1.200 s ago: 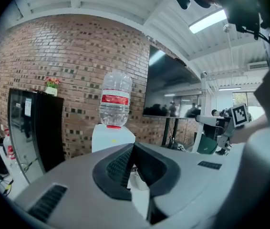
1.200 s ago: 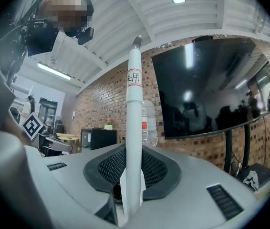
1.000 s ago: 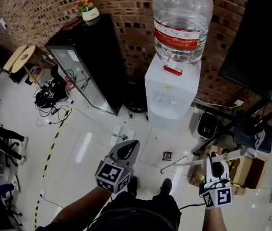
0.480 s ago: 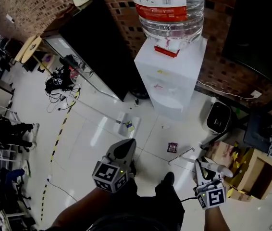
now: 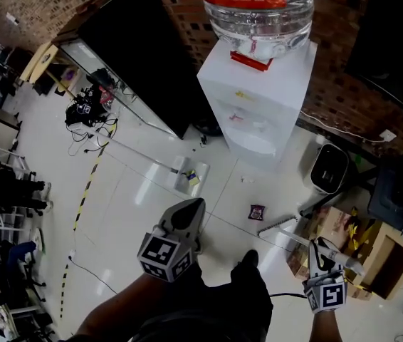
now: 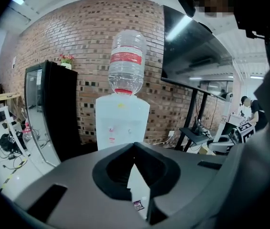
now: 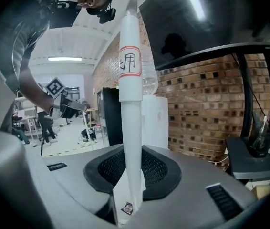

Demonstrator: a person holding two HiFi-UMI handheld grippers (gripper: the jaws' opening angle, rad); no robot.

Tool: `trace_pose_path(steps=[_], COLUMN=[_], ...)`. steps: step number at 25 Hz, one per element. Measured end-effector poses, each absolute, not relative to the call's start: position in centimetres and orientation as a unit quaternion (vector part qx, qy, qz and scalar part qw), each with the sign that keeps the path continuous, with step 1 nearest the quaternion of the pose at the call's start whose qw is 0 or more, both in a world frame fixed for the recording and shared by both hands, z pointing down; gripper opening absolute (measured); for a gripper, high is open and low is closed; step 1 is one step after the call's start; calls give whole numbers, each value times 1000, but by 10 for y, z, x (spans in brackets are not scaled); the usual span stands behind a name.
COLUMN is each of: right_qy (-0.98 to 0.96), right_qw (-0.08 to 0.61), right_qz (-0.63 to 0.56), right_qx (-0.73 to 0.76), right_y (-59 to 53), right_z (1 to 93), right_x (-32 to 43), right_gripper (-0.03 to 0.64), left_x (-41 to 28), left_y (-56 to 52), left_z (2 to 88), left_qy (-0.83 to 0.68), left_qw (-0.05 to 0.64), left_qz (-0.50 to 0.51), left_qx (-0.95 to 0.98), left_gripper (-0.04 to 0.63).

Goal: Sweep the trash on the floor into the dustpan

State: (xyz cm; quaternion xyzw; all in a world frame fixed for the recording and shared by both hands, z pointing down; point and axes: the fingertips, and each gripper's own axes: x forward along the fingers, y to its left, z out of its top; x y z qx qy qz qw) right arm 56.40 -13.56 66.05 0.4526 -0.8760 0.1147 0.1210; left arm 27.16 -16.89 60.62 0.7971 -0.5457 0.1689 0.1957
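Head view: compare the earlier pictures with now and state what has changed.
Mostly the camera: it moved closer to the water dispenser, cropping the bottle. The right gripper stays shut on the white handle, the left gripper stays shut and empty, and the wrapper lies unswept.

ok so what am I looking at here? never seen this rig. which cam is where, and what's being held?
There is no robot here: a person carries a handheld two-jaw gripper in each hand. The head view comes from a camera on the person's head, looking steeply down at a white tiled floor. The other two views come from cameras riding on each gripper, looking along its jaws. The left gripper has its jaws together, with nothing in them. The right gripper is clamped on an upright white pole, probably the handle of the sweeping tool. On the floor, a small wrapper lies in front of a water dispenser. The cubes with square markers are part of the grippers.
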Motion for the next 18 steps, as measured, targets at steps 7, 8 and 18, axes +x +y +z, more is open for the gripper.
trace_pose_path(steps=[7, 8, 18], right_qy=[-909, -913, -934], right_qw=[194, 199, 210], right_qz=[95, 97, 91], right_qx=[356, 342, 274], right_y=[-157, -159, -230], right_z=[696, 699, 749], right_x=[470, 451, 252], right_gripper=[98, 97, 92], left_x=[204, 188, 32], left_y=[-181, -180, -183], left_z=[606, 605, 634], left_qy=[-580, -586, -615], left_qw=[198, 198, 205], left_qz=[146, 142, 142], left_qx=[776, 773, 748], left_gripper=[6, 5, 5])
